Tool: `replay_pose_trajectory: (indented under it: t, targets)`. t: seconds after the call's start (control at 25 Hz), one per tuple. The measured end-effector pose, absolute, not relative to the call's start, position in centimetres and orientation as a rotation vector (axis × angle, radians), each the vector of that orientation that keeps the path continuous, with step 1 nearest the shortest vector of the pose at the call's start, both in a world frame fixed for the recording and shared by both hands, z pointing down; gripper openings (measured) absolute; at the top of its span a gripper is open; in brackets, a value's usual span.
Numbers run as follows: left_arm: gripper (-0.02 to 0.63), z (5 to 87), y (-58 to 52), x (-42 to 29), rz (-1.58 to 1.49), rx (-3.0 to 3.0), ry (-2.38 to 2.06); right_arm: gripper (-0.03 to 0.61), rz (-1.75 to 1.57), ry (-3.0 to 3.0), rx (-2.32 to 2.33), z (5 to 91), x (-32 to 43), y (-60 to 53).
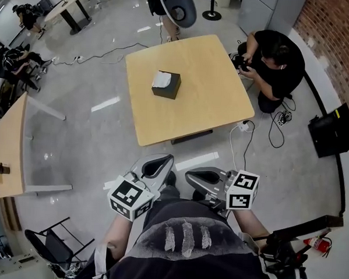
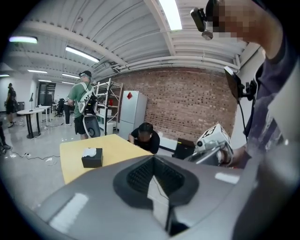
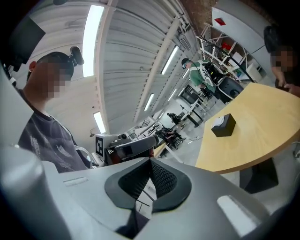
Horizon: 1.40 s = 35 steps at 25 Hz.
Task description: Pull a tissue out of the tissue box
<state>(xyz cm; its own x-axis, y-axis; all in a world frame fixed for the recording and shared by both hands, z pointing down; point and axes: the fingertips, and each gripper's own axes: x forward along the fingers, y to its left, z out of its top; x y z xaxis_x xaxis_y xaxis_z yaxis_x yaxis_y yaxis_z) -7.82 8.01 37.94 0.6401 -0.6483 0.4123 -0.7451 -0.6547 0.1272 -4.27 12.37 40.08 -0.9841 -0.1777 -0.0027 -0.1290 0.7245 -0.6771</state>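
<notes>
From the head view, the black tissue box (image 1: 166, 84) sat near the middle of the wooden tabletop (image 1: 211, 103), well apart from the left gripper (image 1: 155, 164) and right gripper (image 1: 203, 178) held close to the person's body. In the left gripper view, the jaws were together with nothing between them. In the right gripper view, the jaws also met, empty.

Wooden table (image 1: 205, 102) ahead of the left gripper (image 1: 164, 160) | person in black (image 1: 278, 60) crouching ahead-right of the right gripper (image 1: 191, 176) | black case (image 1: 332, 130) farther right
</notes>
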Motion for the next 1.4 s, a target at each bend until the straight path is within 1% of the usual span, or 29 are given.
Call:
replay_pose_trajectory:
  t: [0.24,0.56,0.84,1.04,1.24,1.4]
  targets:
    - [0.0,37.0,4.0,-9.4,0.433,2.616,-1.071,-0.003,-1.099,2.882,-0.356,39.9,-5.7,9.1]
    - [0.002,37.5,0.4,-14.3,0.397,2.592,-1.061,-0.003,-1.099,2.949,-0.421,39.7,-9.7,5.9]
    - [0.001,37.1,-2.5,-18.4,0.3,2.586,-1.085,-0.003,-1.083,3.02,-0.491,40.1,-13.0,4.1]
    - [0.002,36.3,-3.8,-20.3,0.262,2.582,-1.08,-0.003,-1.133,3.025,-0.539,39.7,-14.5,2.8]
    - [0.0,37.1,-4.3,-24.0,0.23,2.581,-1.105,-0.003,-1.125,3.076,-0.559,40.8,-17.6,2.6]
    - [0.002,36.7,-5.1,-24.8,0.222,2.563,-1.113,-0.003,-1.147,3.083,-0.583,40.3,-18.0,1.8]
